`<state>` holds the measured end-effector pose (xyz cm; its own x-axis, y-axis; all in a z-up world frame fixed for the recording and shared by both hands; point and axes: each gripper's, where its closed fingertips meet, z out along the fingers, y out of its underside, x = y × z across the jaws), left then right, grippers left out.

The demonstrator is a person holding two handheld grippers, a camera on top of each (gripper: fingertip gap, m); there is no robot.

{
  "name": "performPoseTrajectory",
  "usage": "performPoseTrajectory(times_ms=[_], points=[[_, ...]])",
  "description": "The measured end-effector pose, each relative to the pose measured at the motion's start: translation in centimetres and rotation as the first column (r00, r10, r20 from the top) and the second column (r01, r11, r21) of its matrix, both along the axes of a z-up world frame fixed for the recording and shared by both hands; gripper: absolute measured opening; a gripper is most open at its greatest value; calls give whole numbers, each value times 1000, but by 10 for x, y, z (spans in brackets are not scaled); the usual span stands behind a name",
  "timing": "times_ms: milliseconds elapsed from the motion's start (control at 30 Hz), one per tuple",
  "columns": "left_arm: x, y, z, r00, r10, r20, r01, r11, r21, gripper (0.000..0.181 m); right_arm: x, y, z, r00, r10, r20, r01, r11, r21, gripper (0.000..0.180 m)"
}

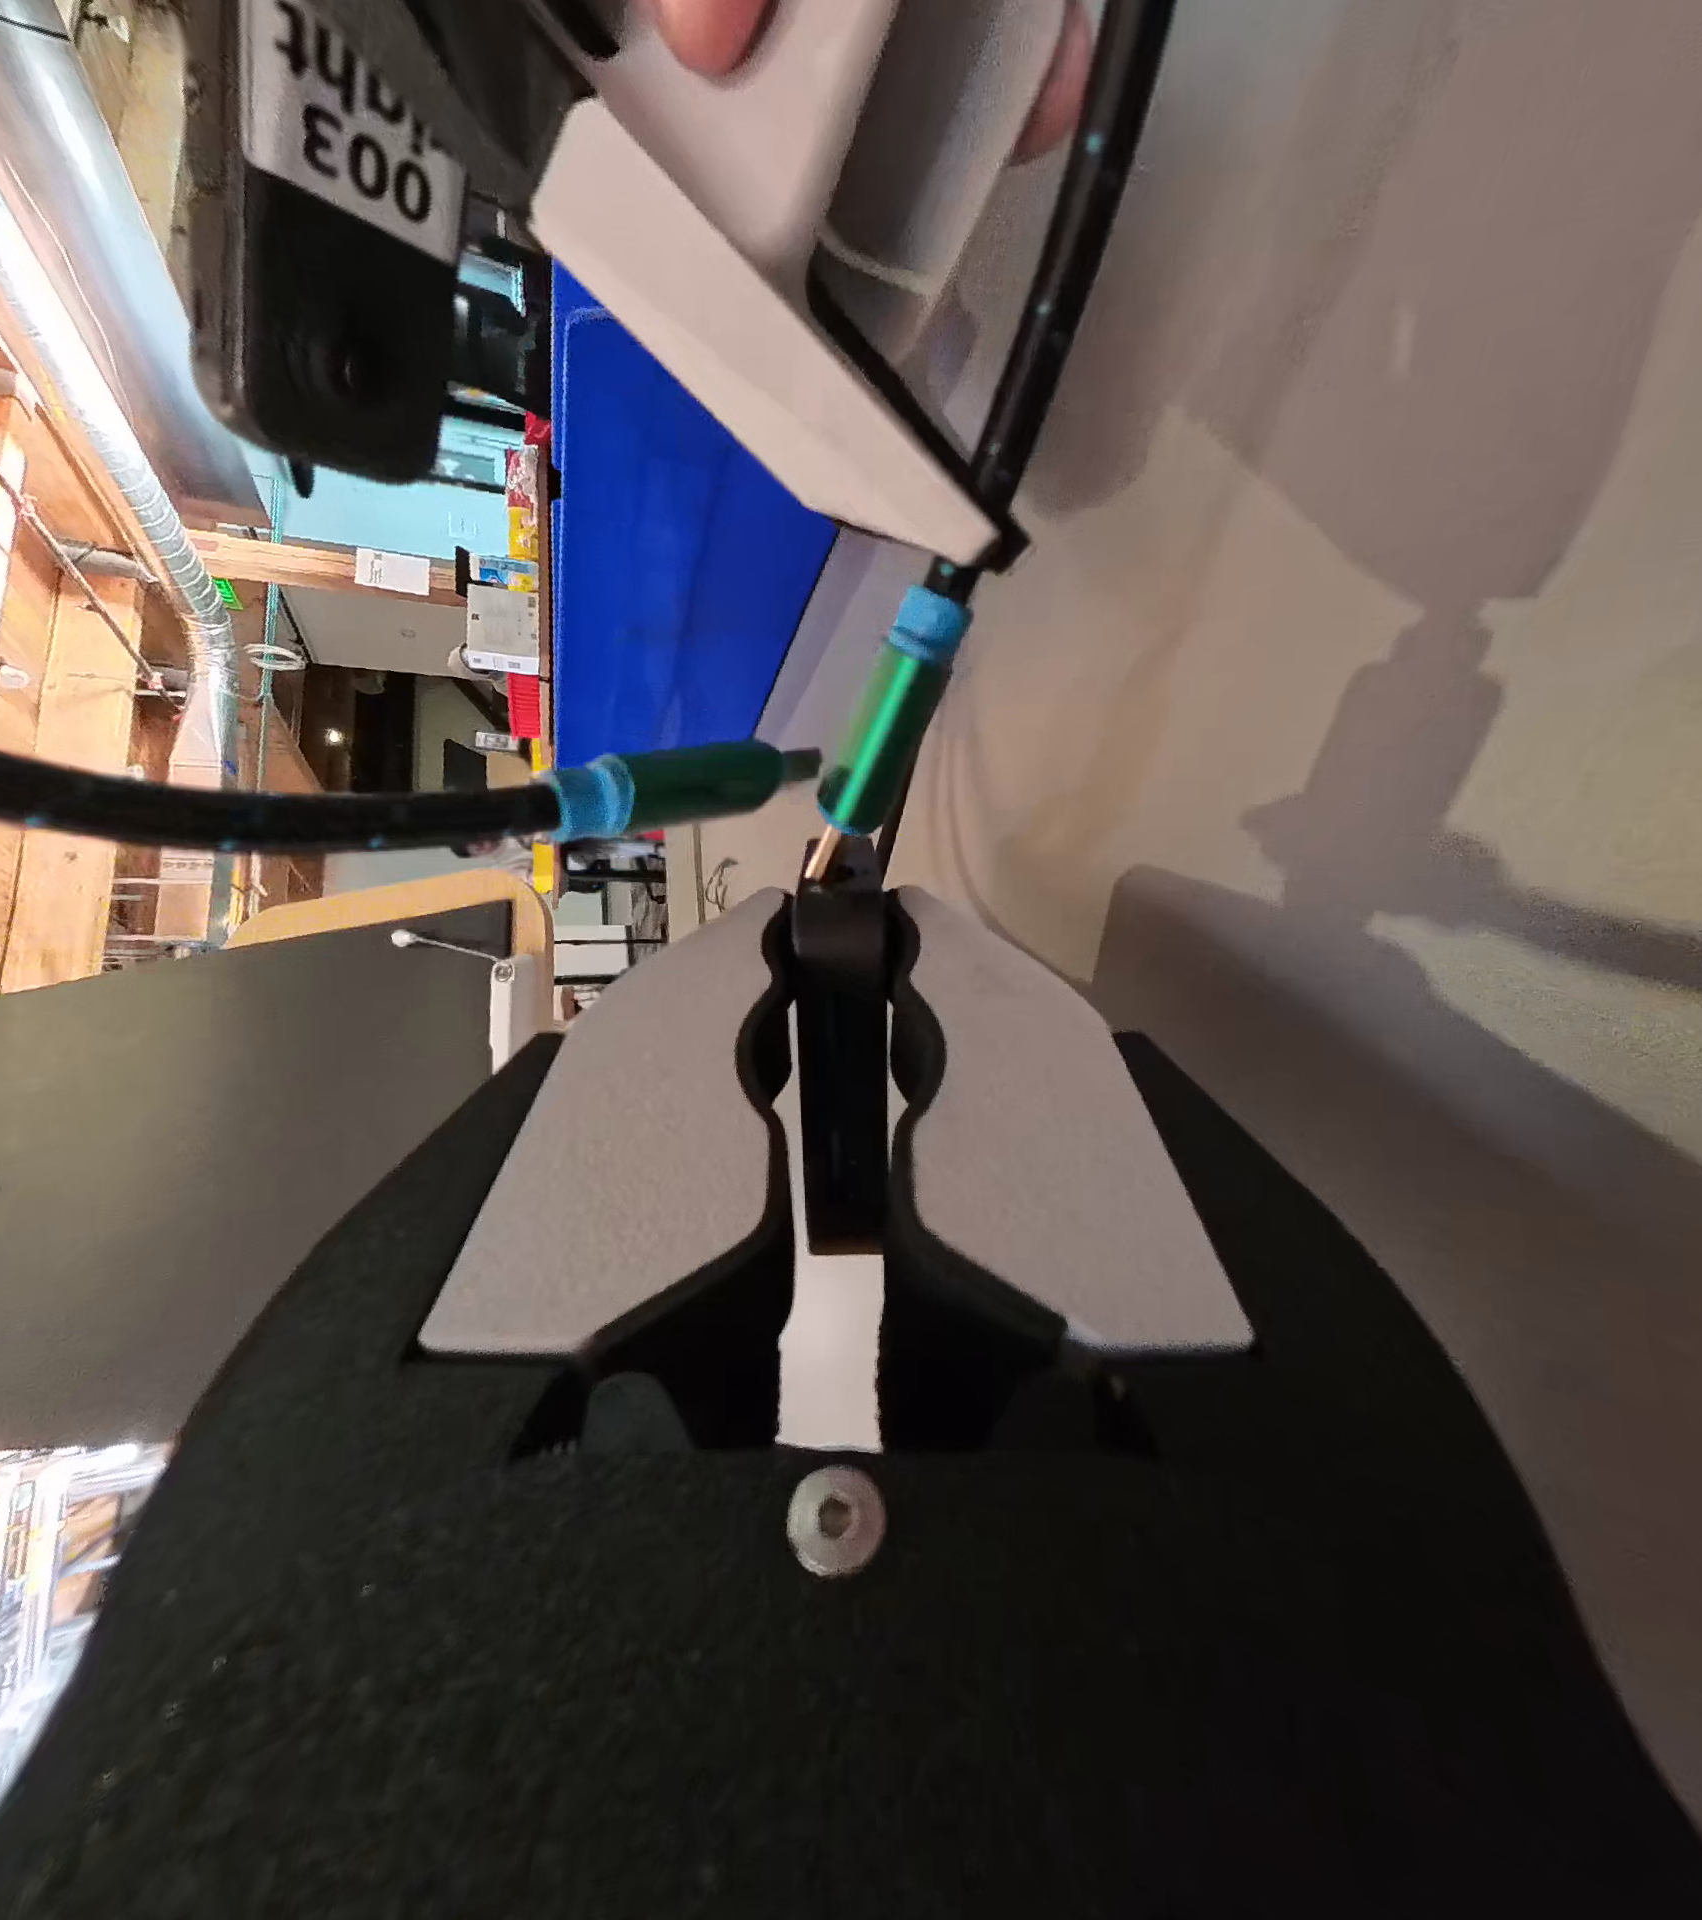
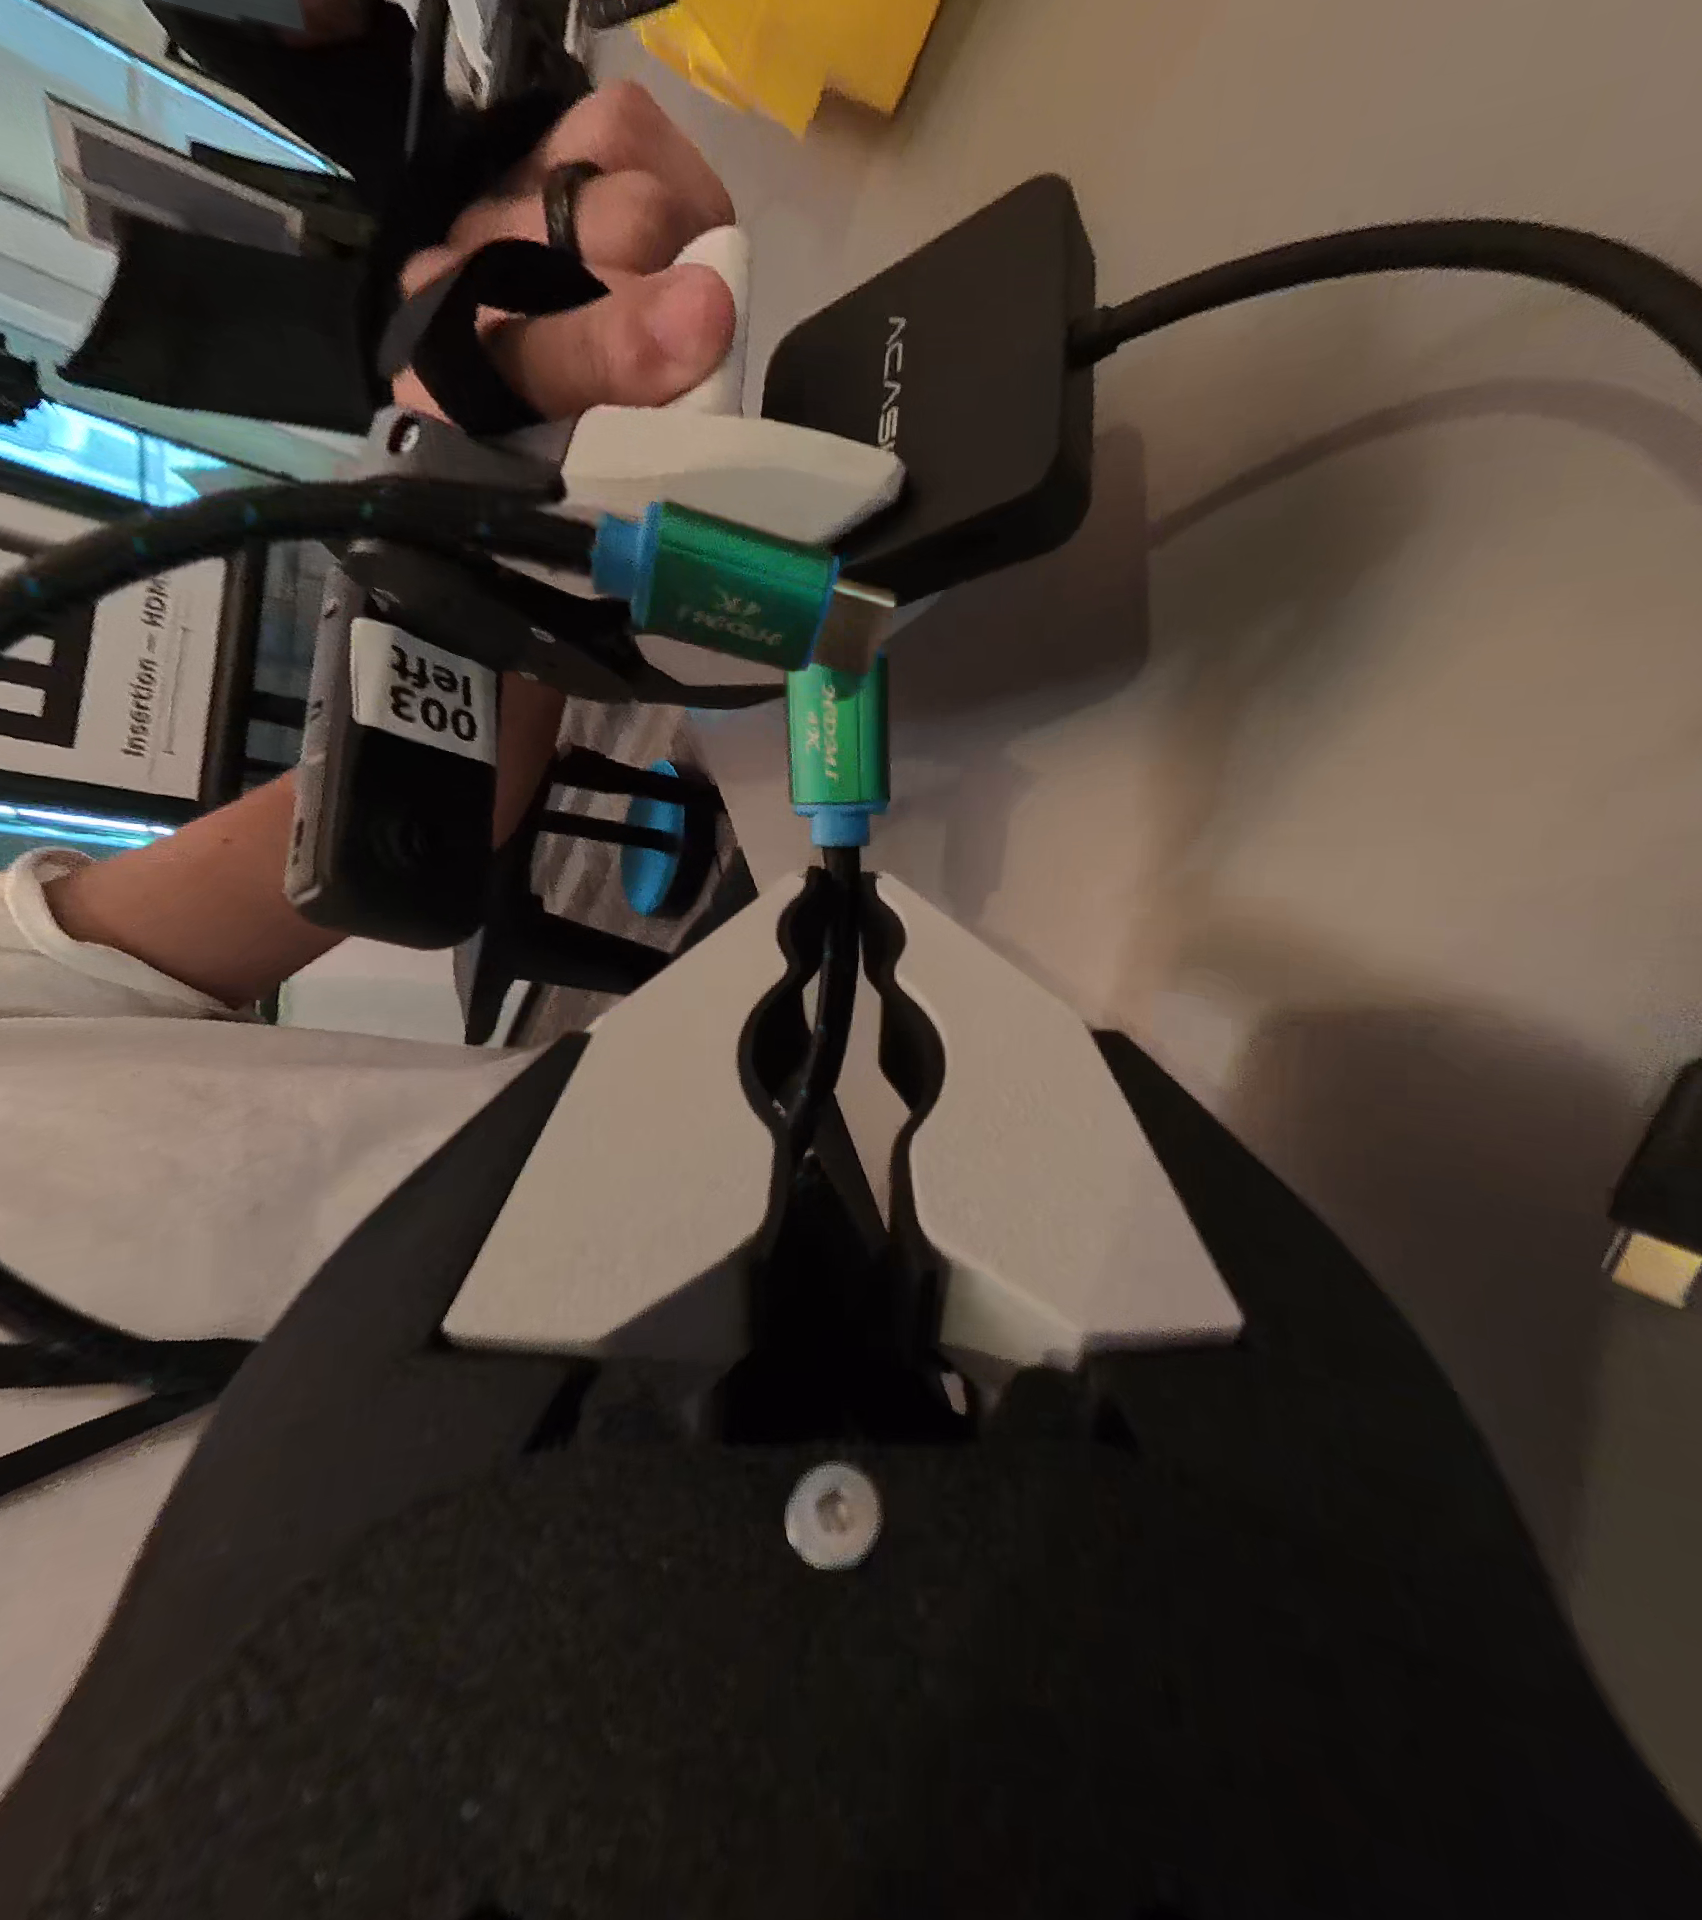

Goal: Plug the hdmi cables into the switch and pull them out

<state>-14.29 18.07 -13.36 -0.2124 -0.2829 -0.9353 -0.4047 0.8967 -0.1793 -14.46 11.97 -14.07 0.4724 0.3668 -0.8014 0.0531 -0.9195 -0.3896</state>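
Left wrist view: my left tool (image 1: 842,914) is clamped on the thin black switch (image 1: 839,1081), held edge-on between the grey fingers (image 1: 639,1122). At the switch's far end, the gold tip of a green HDMI plug (image 1: 878,727) meets its edge; I cannot tell whether it is seated. My right tool (image 1: 982,540) holds that plug's black cable just behind the blue collar. A second green plug (image 1: 701,779) on a braided black cable (image 1: 203,800) hangs just beside it, unplugged.

Right wrist view: my right tool (image 2: 842,883) is closed on the thin cable (image 2: 831,997), the green plug (image 2: 839,738) pointing away towards the switch (image 2: 972,416) gripped by my left tool (image 2: 857,520). The other plug (image 2: 722,582) crosses just in front, its metal tip bare. The switch's own lead (image 2: 1657,540) curls over the bench (image 2: 1346,831), its connector (image 2: 1688,1174) lying free.
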Motion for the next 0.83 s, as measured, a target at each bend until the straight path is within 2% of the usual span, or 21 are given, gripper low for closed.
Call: performPoseTrajectory(times_ms=[133,367,433,567,633,733,833], points=[[-2,0,-4,999,1,-40,1,998,64,14,1,-1,-3,997,21,68,-22,1000,8,6],[-2,0,-7,999,-1,-51,4,998,67,14,1,-3,-7,992,76,103,-75,997,-16,6],[-5,7,-9,998,23,-54,-20,998,62,14,9,8,-20,981,47,186,-50,999,8,6],[-16,26,-20,994,78,-81,-73,995,66,14,24,24,-41,942,22,334,-67,990,125,6],[-22,35,-23,991,102,-86,-97,993,61,14,30,32,-46,916,-3,402,-92,972,217,16],[-31,48,-21,987,143,-71,-140,989,48,14,33,42,-30,918,-84,388,-58,939,340,32],[-36,57,-13,984,176,-34,-175,984,14,14,31,50,-3,928,-180,326,-20,850,526,38]])
